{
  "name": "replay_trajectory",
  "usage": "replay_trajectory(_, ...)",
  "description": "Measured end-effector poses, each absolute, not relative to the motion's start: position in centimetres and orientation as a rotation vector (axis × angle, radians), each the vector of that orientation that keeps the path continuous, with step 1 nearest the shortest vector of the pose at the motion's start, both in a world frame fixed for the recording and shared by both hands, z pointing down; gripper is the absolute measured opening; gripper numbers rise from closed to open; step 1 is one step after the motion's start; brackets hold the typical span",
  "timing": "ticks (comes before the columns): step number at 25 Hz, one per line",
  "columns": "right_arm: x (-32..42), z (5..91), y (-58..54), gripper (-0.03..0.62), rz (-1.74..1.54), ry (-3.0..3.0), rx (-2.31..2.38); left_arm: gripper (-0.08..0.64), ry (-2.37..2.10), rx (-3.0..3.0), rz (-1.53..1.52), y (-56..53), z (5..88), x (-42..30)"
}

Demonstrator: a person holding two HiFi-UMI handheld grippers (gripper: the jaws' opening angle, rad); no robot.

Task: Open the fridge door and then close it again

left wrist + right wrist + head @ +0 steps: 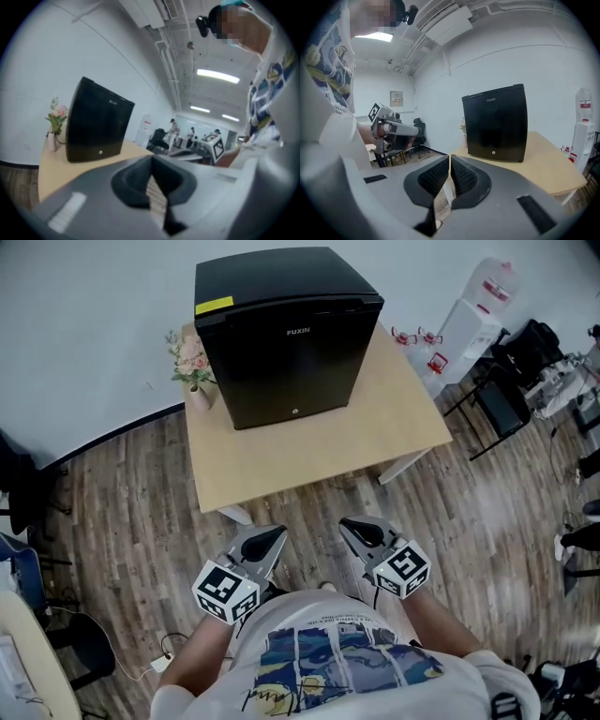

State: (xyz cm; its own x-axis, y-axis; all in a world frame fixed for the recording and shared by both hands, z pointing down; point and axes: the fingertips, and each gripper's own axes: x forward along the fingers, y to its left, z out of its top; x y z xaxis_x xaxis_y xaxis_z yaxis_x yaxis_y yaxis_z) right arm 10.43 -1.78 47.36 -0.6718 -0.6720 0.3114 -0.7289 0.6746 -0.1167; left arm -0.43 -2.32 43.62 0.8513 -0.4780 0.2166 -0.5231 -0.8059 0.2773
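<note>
A small black fridge stands on a light wooden table, its door shut and facing me. The same fridge shows in the left gripper view and, as the fridge, in the right gripper view. My left gripper and right gripper hang close to my body, below the table's near edge and well short of the fridge. Both are shut with nothing between their jaws. The left gripper and right gripper each show jaws pressed together.
A vase of pink flowers stands on the table at the fridge's left. A white water dispenser stands at the back right, with black chairs beside it. Wooden floor lies between me and the table. People sit far off.
</note>
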Motion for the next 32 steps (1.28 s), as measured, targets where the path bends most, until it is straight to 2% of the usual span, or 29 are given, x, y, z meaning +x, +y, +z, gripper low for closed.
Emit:
replay_trajectory(6, 14.2, 47.5, 1.2, 0.021, 0.342, -2.707, 0.992, 0.008, -0.826, 2.693, 0.255, 1.8, 43.8, 4.2)
replay_trajectory(19, 19.3, 47.3, 3.4, 0.021, 0.321, -2.773, 0.937, 0.008, -0.916, 2.662, 0.283, 4.6, 44.5, 9.3)
replay_trajectory(32, 20.1, 46.4, 4.8, 0.021, 0.284, -2.794, 0.918, 0.009, -0.892, 2.679, 0.262, 5.3, 44.5, 11.5)
